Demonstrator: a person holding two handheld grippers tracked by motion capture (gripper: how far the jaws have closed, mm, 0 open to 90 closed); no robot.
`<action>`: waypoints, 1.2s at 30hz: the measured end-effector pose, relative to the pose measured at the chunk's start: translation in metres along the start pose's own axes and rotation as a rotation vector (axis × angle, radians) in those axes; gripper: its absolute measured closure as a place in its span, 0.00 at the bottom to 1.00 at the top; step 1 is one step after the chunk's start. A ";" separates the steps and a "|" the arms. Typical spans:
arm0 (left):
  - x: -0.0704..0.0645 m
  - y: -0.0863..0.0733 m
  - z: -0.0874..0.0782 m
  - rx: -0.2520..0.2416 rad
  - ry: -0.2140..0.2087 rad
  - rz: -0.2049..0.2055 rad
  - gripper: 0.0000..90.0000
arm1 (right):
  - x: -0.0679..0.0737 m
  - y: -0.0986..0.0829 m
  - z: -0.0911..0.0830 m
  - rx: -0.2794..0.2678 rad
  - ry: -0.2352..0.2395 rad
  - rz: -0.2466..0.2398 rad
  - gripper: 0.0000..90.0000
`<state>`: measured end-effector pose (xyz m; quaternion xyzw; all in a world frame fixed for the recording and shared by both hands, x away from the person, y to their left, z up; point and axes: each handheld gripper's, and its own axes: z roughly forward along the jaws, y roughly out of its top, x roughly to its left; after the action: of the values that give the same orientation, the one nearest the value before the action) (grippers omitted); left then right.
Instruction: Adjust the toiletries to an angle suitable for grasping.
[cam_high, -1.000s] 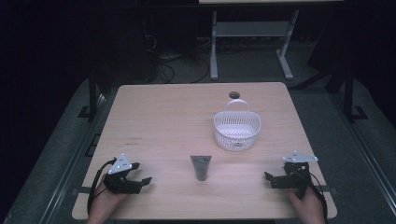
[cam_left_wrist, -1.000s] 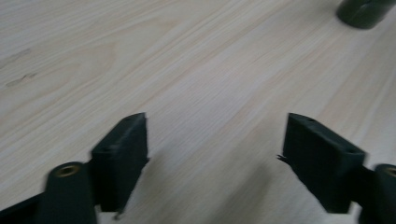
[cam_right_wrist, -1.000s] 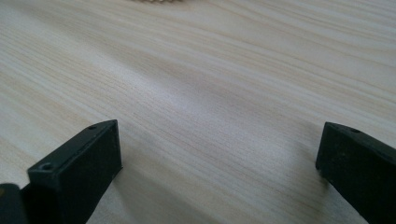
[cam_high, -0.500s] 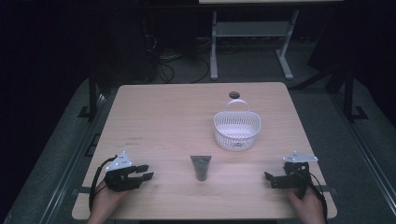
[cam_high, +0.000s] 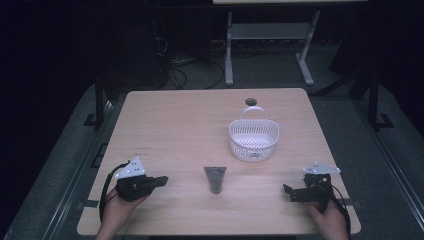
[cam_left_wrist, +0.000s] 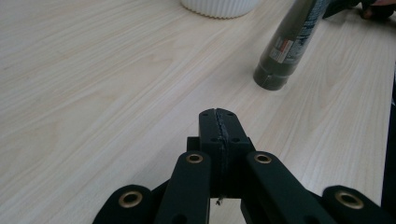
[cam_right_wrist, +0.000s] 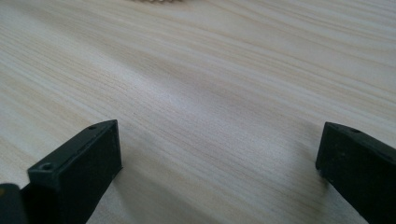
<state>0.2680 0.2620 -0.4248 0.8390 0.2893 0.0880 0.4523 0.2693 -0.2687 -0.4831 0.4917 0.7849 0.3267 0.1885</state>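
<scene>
pale wood grain is covering the table (cam_high: 190, 125), which is filling both gripper views from edge to edge. at the left of the high view, the left hand (cam_high: 117, 212) is holding the left gripper (cam_high: 159, 180) low over the near edge, its wrist being cut off by the bottom of the picture. in the left gripper view its jaws are pressing flat together with nothing between them. ahead of them the dark tube (cam_left_wrist: 289, 44) is lying on the wood, its far end running out of the top of that view and its label too small to read. in the high view the tube (cam_high: 215, 179) is lying at the middle near edge, apart from both grippers. the white basket (cam_high: 254, 137) is sitting just beyond it to the right, and the left gripper view is cropping it to a ribbed base. the right gripper (cam_high: 287, 190) is resting near the right corner, jaws standing wide apart over bare wood. compared with half a second ago, the left gripper is pointing more toward the tube; the rest is lying unchanged.
</scene>
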 end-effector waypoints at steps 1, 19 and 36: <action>0.000 0.000 0.000 0.000 0.000 0.000 1.00 | 0.000 0.000 0.000 0.000 0.000 0.000 0.00; -0.022 0.033 0.017 -0.028 -0.078 0.060 1.00 | 0.000 0.000 0.000 0.000 0.000 0.000 0.00; -0.040 0.065 0.023 -0.072 -0.143 0.112 1.00 | 0.000 0.000 0.000 0.000 0.000 -0.001 0.00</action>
<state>0.2709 0.1958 -0.3812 0.8411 0.2057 0.0632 0.4962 0.2693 -0.2688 -0.4832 0.4914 0.7850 0.3267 0.1885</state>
